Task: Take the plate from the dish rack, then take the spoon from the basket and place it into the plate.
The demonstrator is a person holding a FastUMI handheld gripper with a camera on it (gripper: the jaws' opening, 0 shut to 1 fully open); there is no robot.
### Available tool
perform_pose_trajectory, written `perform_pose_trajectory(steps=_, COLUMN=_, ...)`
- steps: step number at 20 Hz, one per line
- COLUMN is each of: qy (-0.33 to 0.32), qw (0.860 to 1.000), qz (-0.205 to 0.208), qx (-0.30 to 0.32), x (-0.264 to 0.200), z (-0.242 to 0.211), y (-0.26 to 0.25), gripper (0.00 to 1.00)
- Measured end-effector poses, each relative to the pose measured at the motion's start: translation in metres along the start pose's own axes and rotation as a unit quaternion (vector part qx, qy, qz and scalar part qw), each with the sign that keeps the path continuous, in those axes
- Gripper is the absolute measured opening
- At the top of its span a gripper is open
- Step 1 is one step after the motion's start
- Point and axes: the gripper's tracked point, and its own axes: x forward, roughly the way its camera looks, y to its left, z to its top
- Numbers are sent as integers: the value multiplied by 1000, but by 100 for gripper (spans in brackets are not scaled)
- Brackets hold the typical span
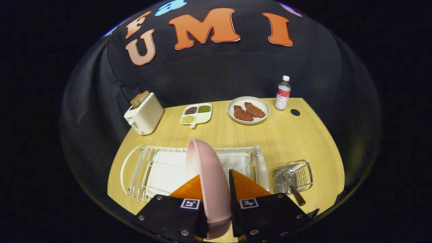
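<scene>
From the gripper view, the gripper is clamping the pink plate edge-on, both fingers pressing on its faces, one on each side. The plate is standing upright between them, its rim arching up and forward over the white dish rack, which is sitting just beyond the fingers on the wooden table. I cannot tell whether the plate's bottom edge is touching the rack's wires.

Just beside the rack's right end, the small wire basket is standing close to the table's near edge, and the spoon is leaning in it, its brown handle poking out toward the fingers.

Beyond the rack, a broad strip of bare tabletop is lying open. Along the far edge, a white toaster with bread in its slot is sitting at the left corner, then a divided dish of beans, then a white plate with two pieces of meat, and a water bottle near the right corner, with a dark round hole just beside it.
</scene>
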Motion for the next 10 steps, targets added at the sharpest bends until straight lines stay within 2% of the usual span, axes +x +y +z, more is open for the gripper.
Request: perform_pose_trajectory(steps=10, qy=-42, qw=998, qz=38, qx=-24, x=-57, z=-22, y=1, gripper=28)
